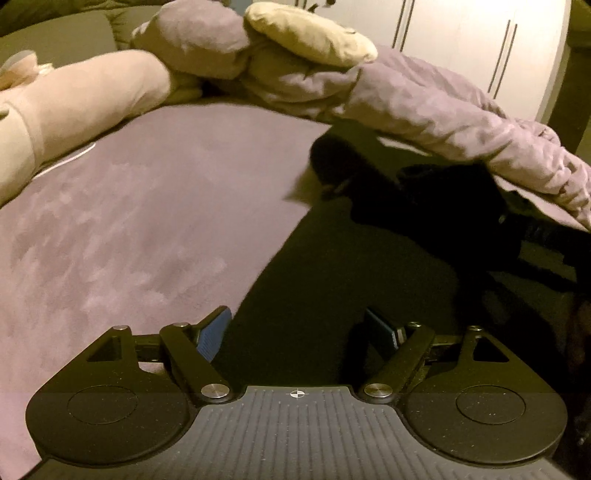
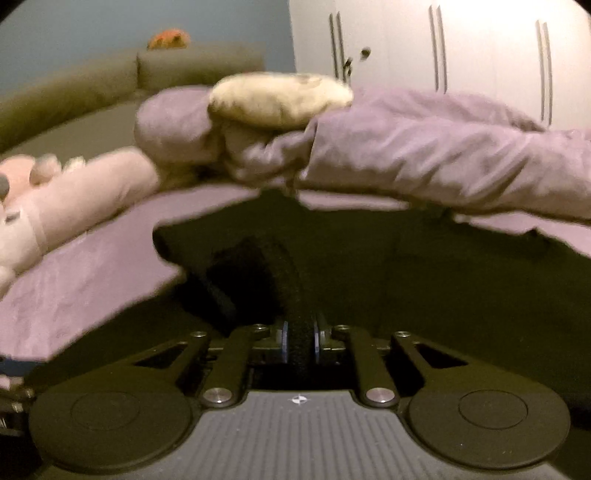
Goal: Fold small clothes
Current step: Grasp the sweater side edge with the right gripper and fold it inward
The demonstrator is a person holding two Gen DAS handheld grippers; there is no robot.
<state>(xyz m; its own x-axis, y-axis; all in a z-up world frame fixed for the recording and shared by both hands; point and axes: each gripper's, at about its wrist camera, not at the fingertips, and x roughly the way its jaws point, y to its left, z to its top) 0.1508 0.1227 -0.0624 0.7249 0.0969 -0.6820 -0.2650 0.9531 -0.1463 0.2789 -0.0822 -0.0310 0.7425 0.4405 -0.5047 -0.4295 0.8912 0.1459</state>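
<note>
A dark, near-black garment (image 1: 332, 266) lies spread on the purple bed sheet (image 1: 129, 221). My left gripper (image 1: 299, 332) is open and empty, its blue pads (image 1: 212, 336) low over the garment's left edge. My right gripper (image 2: 299, 341) is shut on a fold of the same dark garment (image 2: 258, 266) and lifts it; the cloth rises in a band from between the pads. In the left wrist view the raised part (image 1: 436, 199) and the other gripper show only as a dark shape at right.
A crumpled purple duvet (image 1: 424, 96) with a cream cushion (image 1: 306, 33) runs along the far side. A pink plush toy (image 1: 74, 99) lies at the left. White wardrobe doors (image 2: 480, 48) and a grey headboard (image 2: 110, 81) stand behind.
</note>
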